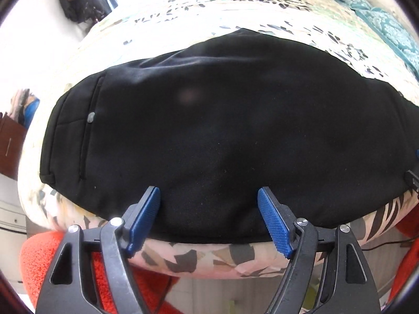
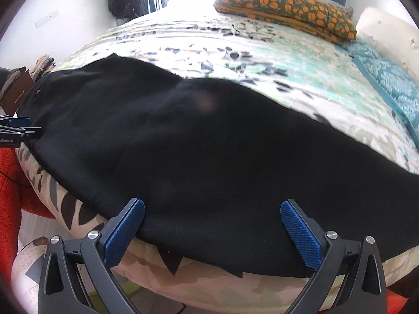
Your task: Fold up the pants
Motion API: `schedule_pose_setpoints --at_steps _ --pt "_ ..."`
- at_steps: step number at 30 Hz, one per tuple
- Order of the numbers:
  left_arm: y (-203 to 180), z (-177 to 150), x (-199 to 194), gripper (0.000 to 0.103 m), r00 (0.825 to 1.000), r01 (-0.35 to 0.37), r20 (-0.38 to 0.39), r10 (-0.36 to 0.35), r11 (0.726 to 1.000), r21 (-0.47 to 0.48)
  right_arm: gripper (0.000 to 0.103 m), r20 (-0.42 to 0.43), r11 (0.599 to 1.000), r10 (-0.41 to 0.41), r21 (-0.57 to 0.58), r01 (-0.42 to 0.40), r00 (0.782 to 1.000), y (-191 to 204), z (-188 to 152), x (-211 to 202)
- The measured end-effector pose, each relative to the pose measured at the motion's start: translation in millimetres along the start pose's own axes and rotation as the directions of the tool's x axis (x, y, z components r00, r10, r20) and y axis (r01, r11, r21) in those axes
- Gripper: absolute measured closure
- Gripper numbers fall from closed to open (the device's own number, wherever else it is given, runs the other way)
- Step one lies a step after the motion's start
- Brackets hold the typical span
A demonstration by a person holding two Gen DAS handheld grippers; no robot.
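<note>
Black pants (image 1: 214,130) lie flat along the near edge of a bed, waistband and a pocket with a small grey button to the left. My left gripper (image 1: 209,196) is open over the near edge of the pants, jaws wide apart with nothing between them. In the right wrist view the pants (image 2: 209,144) stretch from far left to right. My right gripper (image 2: 212,209) is open over their near edge and holds nothing. The left gripper shows at the left edge of that view (image 2: 18,130).
The bed carries a leaf-patterned cover (image 2: 235,52), an orange-flowered folded cloth (image 2: 285,7) at the far end and a teal blanket (image 2: 387,78) on the right. An orange-red rug (image 1: 39,261) lies on the floor below the bed edge.
</note>
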State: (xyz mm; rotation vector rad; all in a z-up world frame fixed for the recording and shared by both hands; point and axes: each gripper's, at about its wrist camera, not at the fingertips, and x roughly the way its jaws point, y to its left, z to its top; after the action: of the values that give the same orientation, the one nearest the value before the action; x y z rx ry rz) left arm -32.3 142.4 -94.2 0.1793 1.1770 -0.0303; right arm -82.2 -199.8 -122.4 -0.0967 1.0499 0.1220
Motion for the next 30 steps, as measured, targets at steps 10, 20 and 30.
schedule_pose_setpoints --at_steps 10,20,30 --pt "-9.4 -1.0 2.9 0.022 1.0 -0.022 0.002 0.022 1.0 0.008 0.0 0.033 0.999 0.01 0.042 -0.012 0.999 -6.0 -3.4 2.9" --pt "-12.8 -2.1 4.5 0.021 0.999 -0.032 0.005 0.032 0.999 0.012 0.0 0.044 0.999 0.01 0.041 -0.012 0.999 -6.3 -6.4 1.0" --pt "-13.9 -3.0 1.2 0.02 0.999 -0.027 0.027 0.027 1.0 -0.004 0.0 0.048 0.999 0.01 0.041 -0.012 0.999 -6.4 -6.2 0.2"
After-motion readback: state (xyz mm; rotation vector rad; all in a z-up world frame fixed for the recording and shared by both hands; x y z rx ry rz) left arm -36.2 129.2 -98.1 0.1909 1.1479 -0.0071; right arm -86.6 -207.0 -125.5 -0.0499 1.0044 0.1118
